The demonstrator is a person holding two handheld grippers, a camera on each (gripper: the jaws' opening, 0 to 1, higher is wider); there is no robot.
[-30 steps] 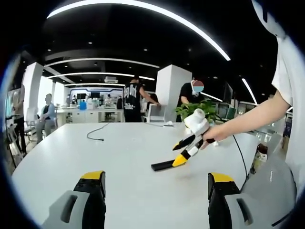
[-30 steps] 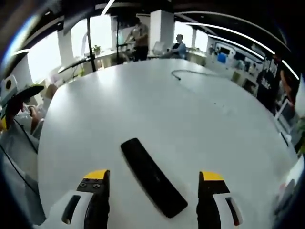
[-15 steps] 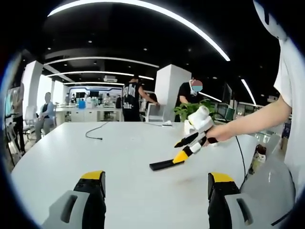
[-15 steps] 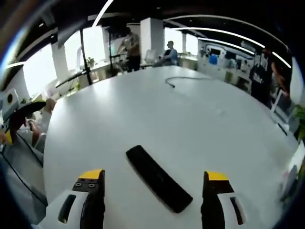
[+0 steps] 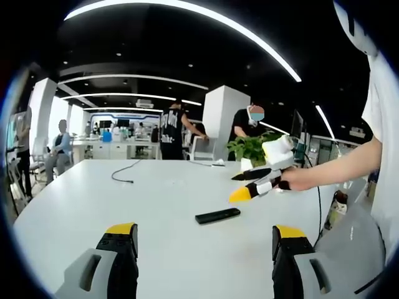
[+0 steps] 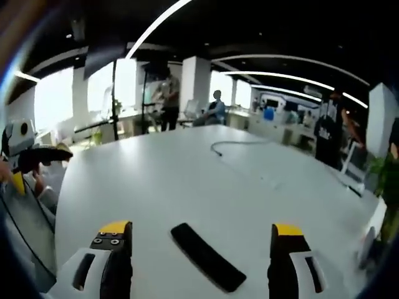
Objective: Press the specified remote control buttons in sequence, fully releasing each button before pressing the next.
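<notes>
While hovering above the white worktop (image 6: 187,180): right claw (image 6: 202,249) spread wide, clear of the black remote (image 6: 207,256).
Left claw (image 5: 204,249) equally wide, holding nothing, remote (image 5: 217,215) lying flat ahead.

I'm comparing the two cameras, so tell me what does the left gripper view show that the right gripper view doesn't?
Left gripper view: the right tool, held in a hand, hangs open above the remote, apart from it, with a potted plant behind. Right gripper view: the left tool at the table's far left edge. Both share the white table, the black remote lying flat, a loose cable and people standing behind.
</notes>
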